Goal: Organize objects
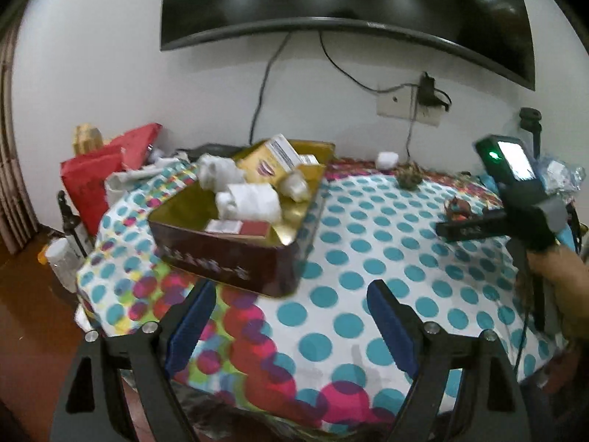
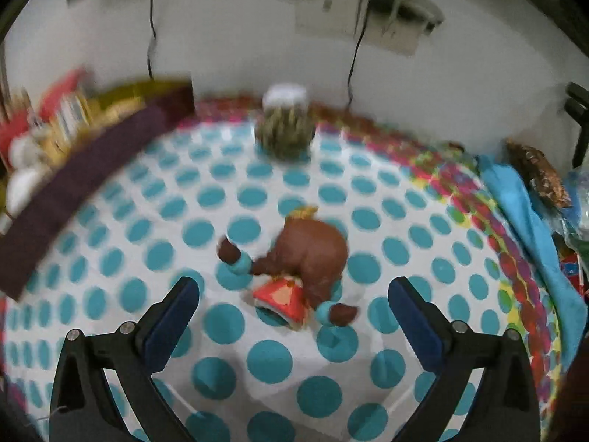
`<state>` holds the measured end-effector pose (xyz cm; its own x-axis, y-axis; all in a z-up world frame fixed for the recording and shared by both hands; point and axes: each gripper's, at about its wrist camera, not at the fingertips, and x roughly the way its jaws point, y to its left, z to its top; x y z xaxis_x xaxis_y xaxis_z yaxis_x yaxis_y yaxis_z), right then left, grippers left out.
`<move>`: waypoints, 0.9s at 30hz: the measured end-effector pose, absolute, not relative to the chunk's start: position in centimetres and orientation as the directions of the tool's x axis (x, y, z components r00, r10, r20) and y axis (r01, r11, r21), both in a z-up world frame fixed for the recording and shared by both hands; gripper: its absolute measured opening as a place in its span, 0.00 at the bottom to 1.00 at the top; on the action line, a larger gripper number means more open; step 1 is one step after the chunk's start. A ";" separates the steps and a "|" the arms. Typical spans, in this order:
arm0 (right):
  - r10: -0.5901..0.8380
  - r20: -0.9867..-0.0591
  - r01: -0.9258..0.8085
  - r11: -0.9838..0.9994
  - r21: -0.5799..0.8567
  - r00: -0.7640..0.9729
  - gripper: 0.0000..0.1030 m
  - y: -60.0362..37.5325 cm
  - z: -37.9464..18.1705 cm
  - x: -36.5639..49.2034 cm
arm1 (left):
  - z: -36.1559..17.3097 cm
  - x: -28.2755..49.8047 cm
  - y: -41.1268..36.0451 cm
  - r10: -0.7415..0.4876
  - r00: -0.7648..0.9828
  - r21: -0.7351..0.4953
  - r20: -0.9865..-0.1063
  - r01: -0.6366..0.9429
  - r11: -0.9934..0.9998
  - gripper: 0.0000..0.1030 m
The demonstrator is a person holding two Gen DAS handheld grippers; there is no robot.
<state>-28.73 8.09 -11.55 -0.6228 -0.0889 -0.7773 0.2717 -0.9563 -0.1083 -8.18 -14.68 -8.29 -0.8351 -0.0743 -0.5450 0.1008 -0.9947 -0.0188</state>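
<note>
A dark red tin box (image 1: 235, 254) with a gold inside stands on the polka-dot tablecloth (image 1: 368, 258); it holds white rolls (image 1: 246, 199) and small cartons (image 1: 283, 153). My left gripper (image 1: 291, 302) is open and empty, just in front of the box. My right gripper (image 2: 294, 294) is open and empty, its jaws apart on either side of a brown toy figure (image 2: 305, 258) with a red skirt that lies on the cloth. The box edge shows blurred in the right wrist view (image 2: 92, 173). The right gripper body shows in the left wrist view (image 1: 522, 199).
A greenish tufted ball (image 2: 285, 134) and a white roll (image 2: 285, 94) sit near the wall. A blue cloth (image 2: 522, 221) and packets lie at the right edge. Red bags (image 1: 103, 169) stand left of the box. A TV (image 1: 346, 0) hangs above.
</note>
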 end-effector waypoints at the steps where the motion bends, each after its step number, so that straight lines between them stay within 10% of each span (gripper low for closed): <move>1: -0.084 -0.781 0.275 -0.954 -0.115 -0.618 0.99 7.9 -11.7 -29.0 | -8.3 -8.1 -14.6 -0.056 -0.836 -0.036 -0.545 0.090 -0.995 0.84; 5: -0.118 -0.790 0.316 -0.944 -0.099 -0.602 0.80 7.6 -11.9 -29.3 | -8.3 -7.8 -14.4 -0.042 -0.842 -0.042 -0.538 0.077 -0.996 0.84; 7: -0.137 -0.784 0.302 -0.951 -0.068 -0.605 0.45 8.3 -11.7 -29.3 | -8.3 -7.8 -14.6 -0.044 -0.839 -0.049 -0.543 0.084 -0.995 0.84; 27: -0.325 -0.634 0.440 -0.898 -0.027 -0.702 0.43 -0.5 -2.6 -25.9 | -7.0 -6.8 -16.3 -0.112 -0.863 -0.069 -0.492 0.167 -0.984 0.84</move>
